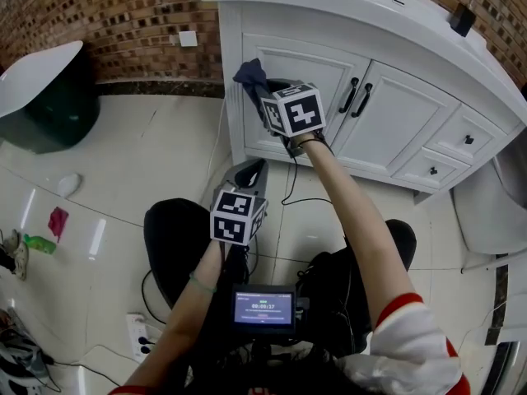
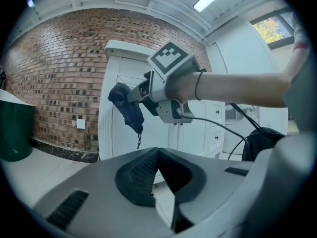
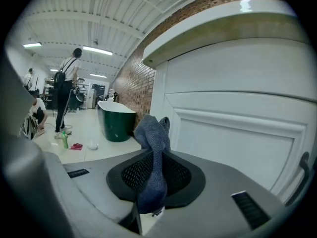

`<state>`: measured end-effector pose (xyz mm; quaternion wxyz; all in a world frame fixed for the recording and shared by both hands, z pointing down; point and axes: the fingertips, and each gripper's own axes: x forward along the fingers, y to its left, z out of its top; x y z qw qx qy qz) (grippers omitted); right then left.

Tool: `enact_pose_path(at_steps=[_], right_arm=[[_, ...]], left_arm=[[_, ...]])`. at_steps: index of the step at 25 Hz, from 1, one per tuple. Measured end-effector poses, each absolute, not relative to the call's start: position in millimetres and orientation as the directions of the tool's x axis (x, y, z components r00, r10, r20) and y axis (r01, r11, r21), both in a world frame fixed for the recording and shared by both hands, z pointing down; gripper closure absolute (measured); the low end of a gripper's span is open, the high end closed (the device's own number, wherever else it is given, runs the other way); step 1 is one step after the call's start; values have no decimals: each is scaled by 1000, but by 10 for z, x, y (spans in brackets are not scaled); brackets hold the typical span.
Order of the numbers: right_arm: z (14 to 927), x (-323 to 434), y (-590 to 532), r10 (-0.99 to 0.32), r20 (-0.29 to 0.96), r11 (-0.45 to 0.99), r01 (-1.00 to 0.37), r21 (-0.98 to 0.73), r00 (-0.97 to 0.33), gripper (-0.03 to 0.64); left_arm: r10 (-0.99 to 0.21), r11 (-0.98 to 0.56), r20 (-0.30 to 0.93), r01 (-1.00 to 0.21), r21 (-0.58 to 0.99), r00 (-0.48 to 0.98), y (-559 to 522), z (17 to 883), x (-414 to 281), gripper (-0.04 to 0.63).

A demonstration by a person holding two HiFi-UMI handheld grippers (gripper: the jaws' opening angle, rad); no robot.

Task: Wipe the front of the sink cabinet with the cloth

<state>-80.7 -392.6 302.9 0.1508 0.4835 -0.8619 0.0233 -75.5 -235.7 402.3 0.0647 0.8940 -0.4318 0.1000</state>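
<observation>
Cloth pinched in R tongs by cabinet left edge; L tongs pressed together, back over floor.

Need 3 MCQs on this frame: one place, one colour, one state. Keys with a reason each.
1. Where is the cloth? A on the floor; B in the right gripper; C in the sink.
2. What colour are the door handles on the cabinet? A black; B gold; C white.
3. The left gripper is: A wide open; B shut on the cloth; C shut, empty.
Key: B, the cloth is pinched between its jaws; A, the handles are dark against white doors; C, its jaws meet with nothing between them.
</observation>
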Motion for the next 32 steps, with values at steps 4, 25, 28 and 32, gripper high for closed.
enact_pose_path(at_steps=[4, 25, 28, 32], right_arm=[[3214, -823, -4056, -824, 315, 520, -849, 93, -470, 556], [3364, 1068, -3664, -933, 288, 243, -968, 62, -216, 557], [3366, 1092, -3612, -932, 289, 245, -968, 62, -217, 557], [3437, 692, -3587, -908, 297, 331, -940, 78, -295, 555]], left_arm=[[-759, -617, 238, -786, 35, 606, -2373, 4059, -785, 575], [-734, -644, 267, -765, 21, 625, -2353, 4169, -619, 575], [-733, -644, 265, -764, 24, 626, -2350, 4172, -583, 575], [-731, -647, 260, -762, 30, 631, -2345, 4184, -547, 575]])
